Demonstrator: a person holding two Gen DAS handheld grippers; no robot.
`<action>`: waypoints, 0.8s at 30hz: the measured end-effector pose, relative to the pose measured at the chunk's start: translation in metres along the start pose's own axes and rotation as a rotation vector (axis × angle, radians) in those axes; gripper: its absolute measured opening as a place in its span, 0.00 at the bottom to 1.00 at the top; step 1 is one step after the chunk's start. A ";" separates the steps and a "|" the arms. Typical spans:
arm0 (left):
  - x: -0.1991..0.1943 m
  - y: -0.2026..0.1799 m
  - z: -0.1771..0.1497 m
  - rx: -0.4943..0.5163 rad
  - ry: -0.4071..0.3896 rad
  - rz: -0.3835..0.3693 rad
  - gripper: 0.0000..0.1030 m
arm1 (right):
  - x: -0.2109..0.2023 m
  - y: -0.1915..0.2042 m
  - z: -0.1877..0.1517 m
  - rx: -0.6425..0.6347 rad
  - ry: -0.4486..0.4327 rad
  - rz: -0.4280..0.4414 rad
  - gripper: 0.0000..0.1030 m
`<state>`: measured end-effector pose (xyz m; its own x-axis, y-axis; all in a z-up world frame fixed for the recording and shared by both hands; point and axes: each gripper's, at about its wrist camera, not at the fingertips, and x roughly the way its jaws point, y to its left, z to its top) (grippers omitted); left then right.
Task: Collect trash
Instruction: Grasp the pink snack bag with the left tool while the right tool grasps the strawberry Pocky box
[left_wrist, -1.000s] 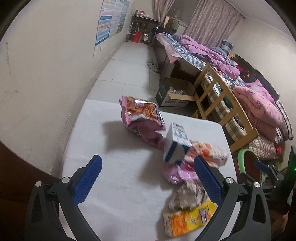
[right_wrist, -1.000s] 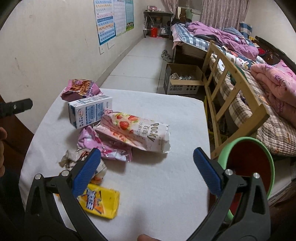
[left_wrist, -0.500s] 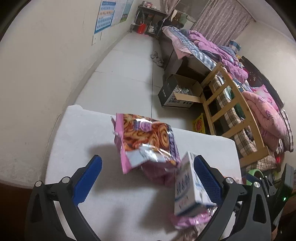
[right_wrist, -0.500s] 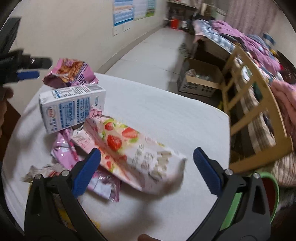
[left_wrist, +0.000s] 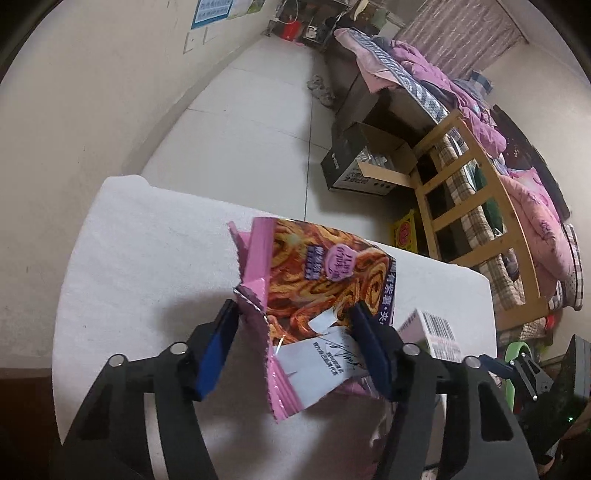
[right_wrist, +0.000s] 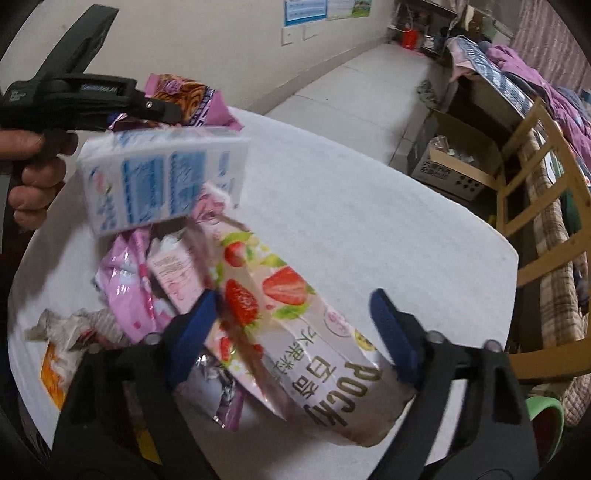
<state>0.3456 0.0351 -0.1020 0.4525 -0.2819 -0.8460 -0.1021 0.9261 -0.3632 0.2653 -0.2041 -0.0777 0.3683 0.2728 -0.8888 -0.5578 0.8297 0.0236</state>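
Trash lies on a white round table. My left gripper has its jaws around the lower end of a pink and orange snack bag; both blue pads touch the bag's sides. The bag also shows in the right wrist view behind the left gripper's arm. My right gripper is open, its jaws on either side of a strawberry Pocky bag. A blue and white milk carton lies beside it, also in the left wrist view.
More wrappers lie at the table's near left: a pink one, a crumpled grey one and a yellow one. A green basin sits by the table's right. A wooden bed frame and cardboard box stand beyond.
Both grippers have moved forward and down. The left one has narrowed around the snack bag. The right one has come over the Pocky bag.
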 end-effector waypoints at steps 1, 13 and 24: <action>-0.002 0.000 -0.002 0.007 -0.001 -0.001 0.54 | -0.002 0.003 -0.002 -0.006 0.000 0.010 0.62; -0.049 0.004 -0.030 0.114 -0.065 0.070 0.39 | -0.040 0.013 -0.027 0.040 -0.010 -0.002 0.32; -0.130 0.005 -0.073 0.152 -0.154 0.121 0.39 | -0.105 0.024 -0.057 0.173 -0.115 -0.088 0.32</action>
<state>0.2217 0.0584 -0.0225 0.5760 -0.1363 -0.8060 -0.0344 0.9811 -0.1905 0.1709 -0.2409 -0.0096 0.4979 0.2408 -0.8332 -0.3873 0.9213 0.0348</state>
